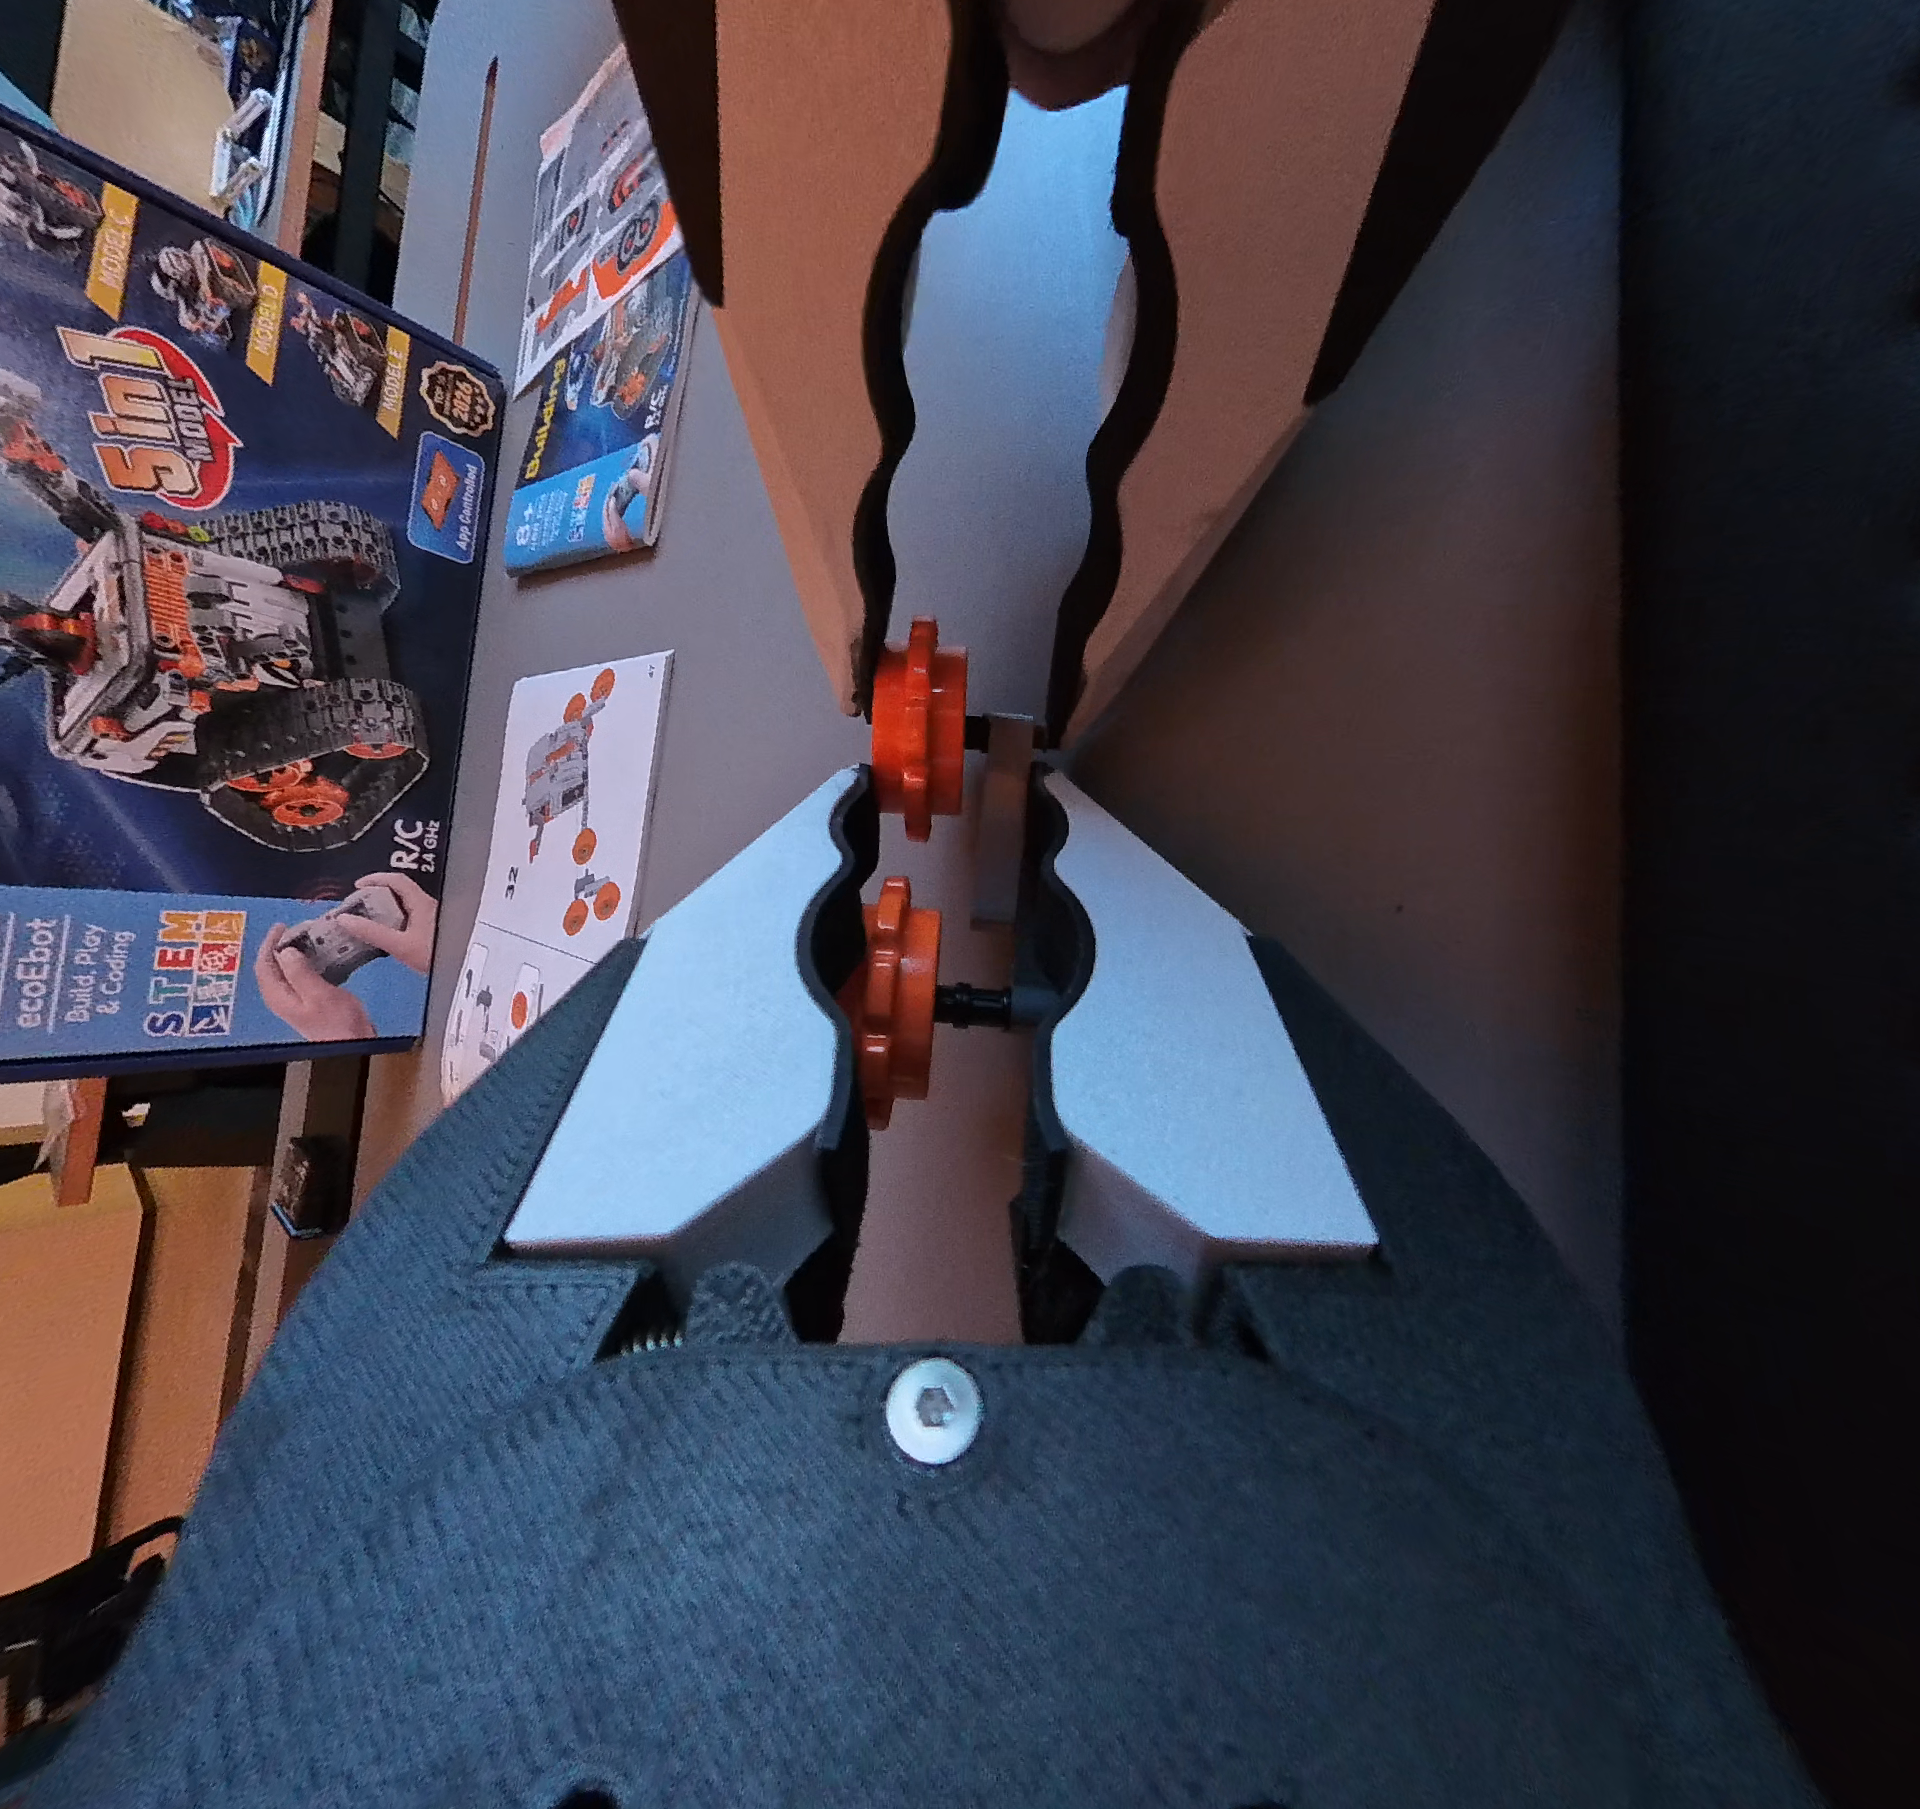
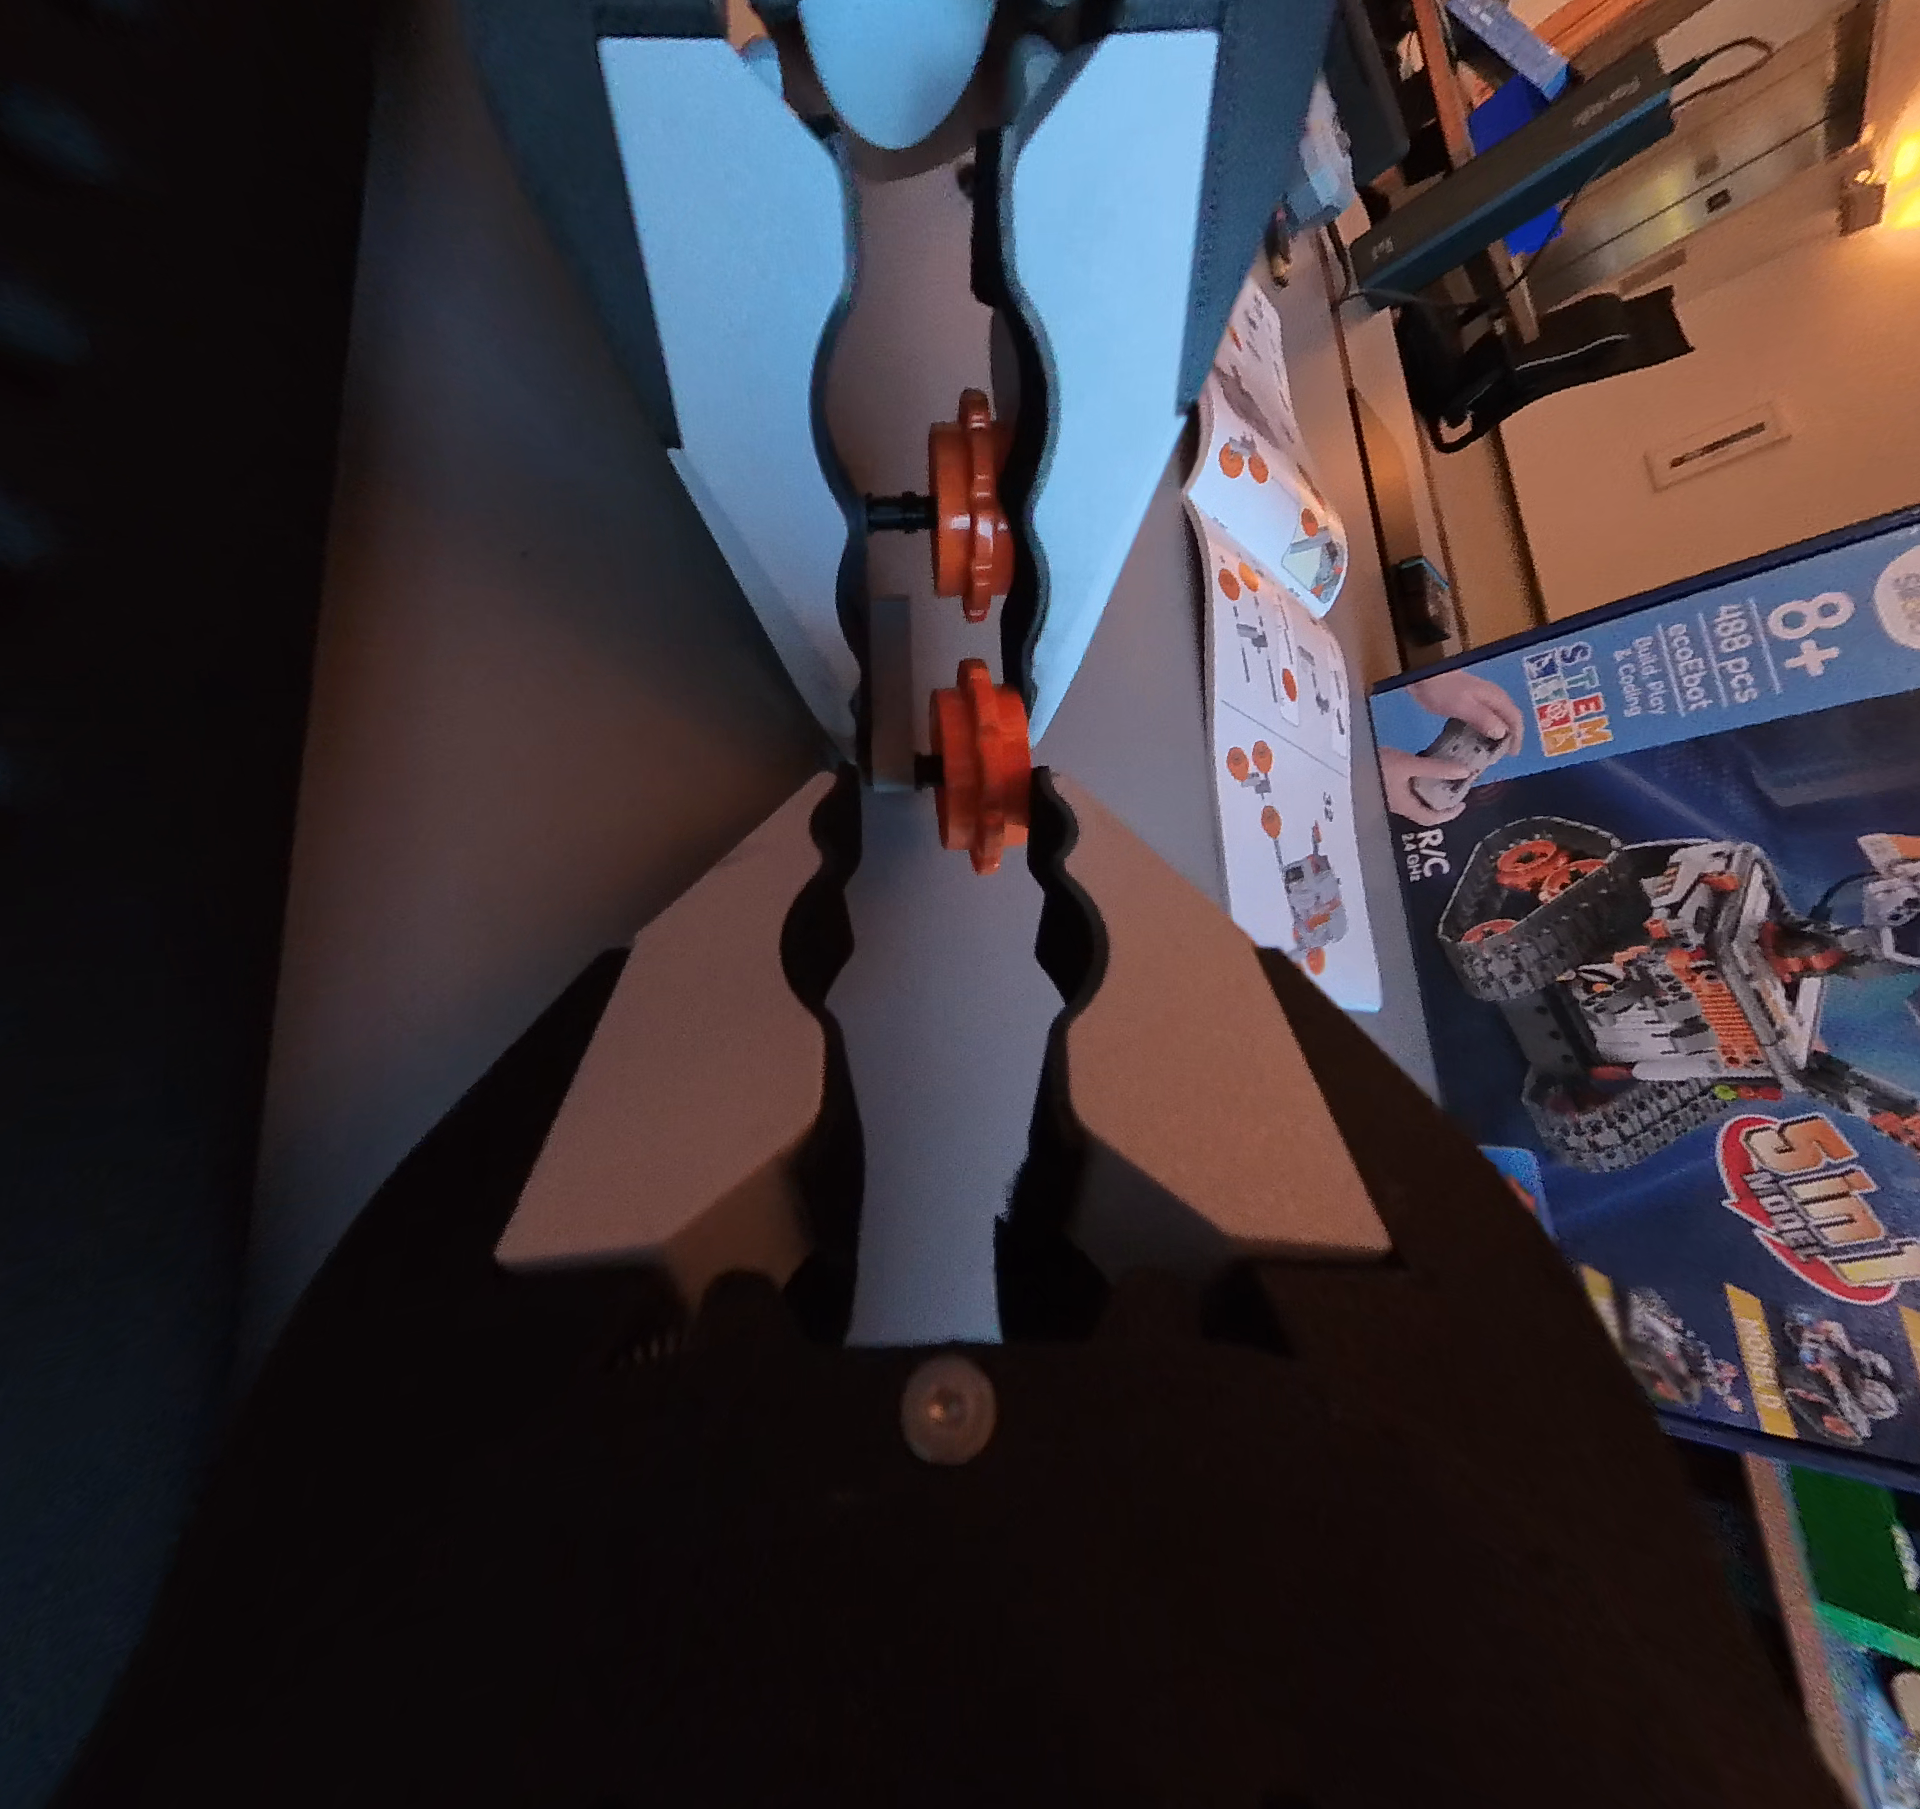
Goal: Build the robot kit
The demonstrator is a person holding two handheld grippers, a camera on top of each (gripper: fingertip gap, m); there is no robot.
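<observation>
Two sets of tongs meet tip to tip here, and one small toy part bridges them. It's a grey beam (image 1: 1006,824) carrying two orange cog wheels on short black pins, and its long axis runs straight along the line from one tool to the other.

The left tongs (image 1: 951,803) are clamped across the near end: the nearer cog wheel (image 1: 891,1001) sits between the wavy pads, pressed against one side, with the beam against the other. The right tongs (image 2: 945,803) pinch the opposite end, closed on the farther cog wheel (image 1: 916,729) and the beam tip. So both tools grip the same piece, facing each other, and neither is nearer than the other.

The whole thing hangs above the grey surface (image 1: 748,616). Off to the side lie an open instruction booklet (image 1: 577,803), a second booklet (image 1: 603,388), and a big blue toy box (image 1: 239,616).
</observation>
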